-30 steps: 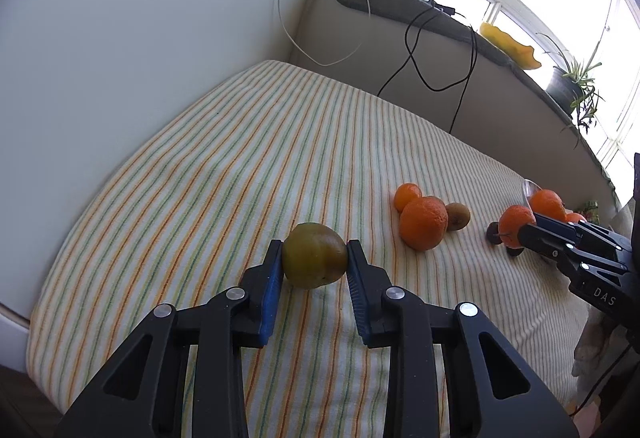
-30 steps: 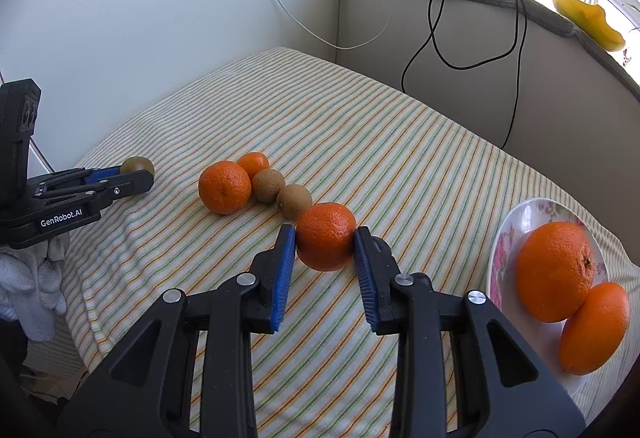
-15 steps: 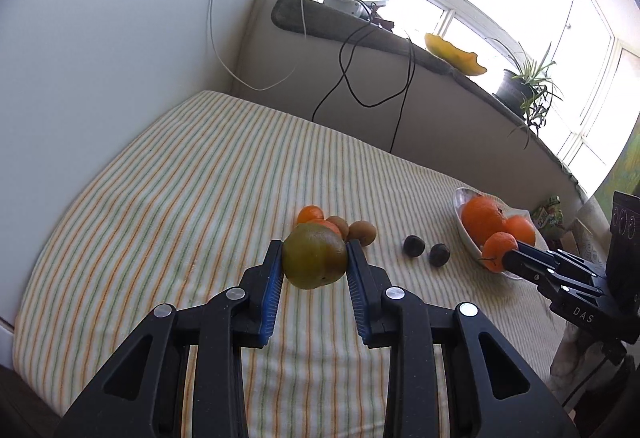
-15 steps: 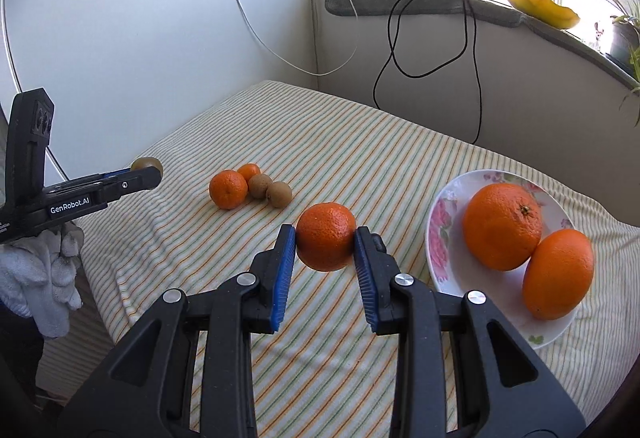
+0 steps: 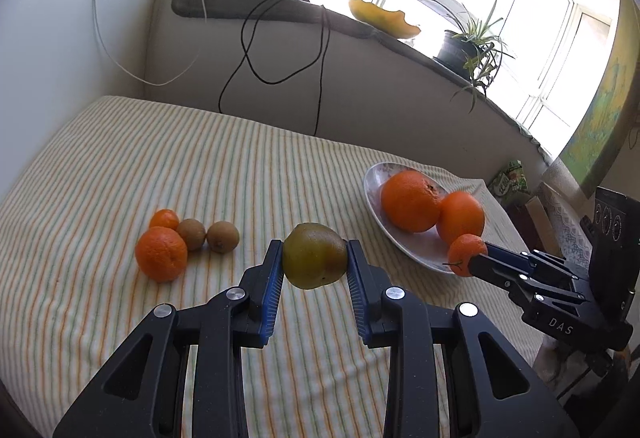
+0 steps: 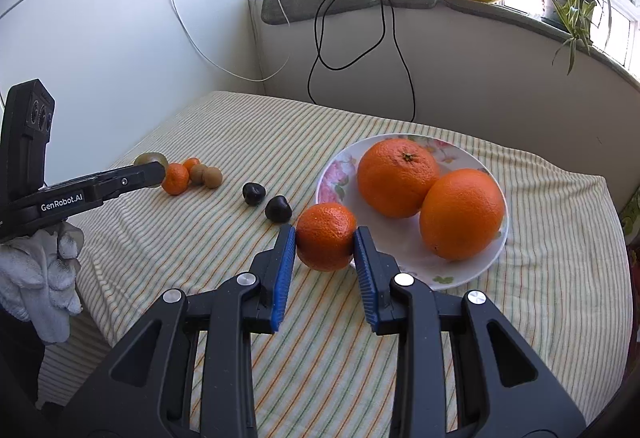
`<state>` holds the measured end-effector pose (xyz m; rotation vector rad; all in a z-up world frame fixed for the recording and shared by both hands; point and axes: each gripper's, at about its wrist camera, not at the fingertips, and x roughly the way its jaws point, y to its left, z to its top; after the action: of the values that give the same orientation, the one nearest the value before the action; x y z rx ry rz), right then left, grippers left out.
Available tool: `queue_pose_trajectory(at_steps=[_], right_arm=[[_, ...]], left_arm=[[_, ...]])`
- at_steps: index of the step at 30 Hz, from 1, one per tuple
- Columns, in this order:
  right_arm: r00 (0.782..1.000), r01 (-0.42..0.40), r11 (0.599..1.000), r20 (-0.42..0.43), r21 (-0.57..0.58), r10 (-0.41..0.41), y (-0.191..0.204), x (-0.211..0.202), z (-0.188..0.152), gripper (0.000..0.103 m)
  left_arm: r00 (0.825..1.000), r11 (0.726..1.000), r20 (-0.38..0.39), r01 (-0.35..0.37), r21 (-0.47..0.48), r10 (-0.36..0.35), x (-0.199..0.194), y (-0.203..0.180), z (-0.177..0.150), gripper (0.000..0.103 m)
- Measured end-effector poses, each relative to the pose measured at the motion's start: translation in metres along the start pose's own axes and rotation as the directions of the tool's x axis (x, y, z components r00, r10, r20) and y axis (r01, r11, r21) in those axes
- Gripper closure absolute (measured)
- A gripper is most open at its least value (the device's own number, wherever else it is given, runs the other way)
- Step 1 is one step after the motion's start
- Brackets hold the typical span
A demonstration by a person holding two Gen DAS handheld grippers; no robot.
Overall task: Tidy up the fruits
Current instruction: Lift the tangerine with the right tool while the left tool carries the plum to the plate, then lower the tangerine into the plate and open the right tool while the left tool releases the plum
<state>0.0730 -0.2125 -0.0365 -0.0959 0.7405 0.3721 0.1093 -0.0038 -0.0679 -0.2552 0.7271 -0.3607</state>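
Left gripper [image 5: 315, 265] clamps a greenish fruit [image 5: 315, 256] above the striped cloth [image 5: 160, 165]; right gripper [image 6: 325, 242] grips a small orange [image 6: 326, 236] at the plate [image 6: 340, 167] rim.

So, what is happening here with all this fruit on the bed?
A person holds a gripping tool in each hand and is sorting fruit on a striped cloth. The left tool is shut on a greenish-brown fruit, held above the cloth. The right tool is shut on a small orange, right at the near rim of a flowered plate that already carries two big oranges. Two oranges, two kiwis and two dark fruits lie loose on the cloth.
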Motion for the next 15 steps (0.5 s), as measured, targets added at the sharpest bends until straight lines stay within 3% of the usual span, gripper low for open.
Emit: queue_pose_trajectory(at_steps=[15], right_arm=[[1.0, -0.015, 0.996, -0.026, 0.087, 0.017, -0.041, 0.011, -0.01, 0.072]], left_arm=[[0.996, 0.993, -0.069, 0.067, 0.102, -0.061, 0.055, -0.067, 0.012, 0.074]])
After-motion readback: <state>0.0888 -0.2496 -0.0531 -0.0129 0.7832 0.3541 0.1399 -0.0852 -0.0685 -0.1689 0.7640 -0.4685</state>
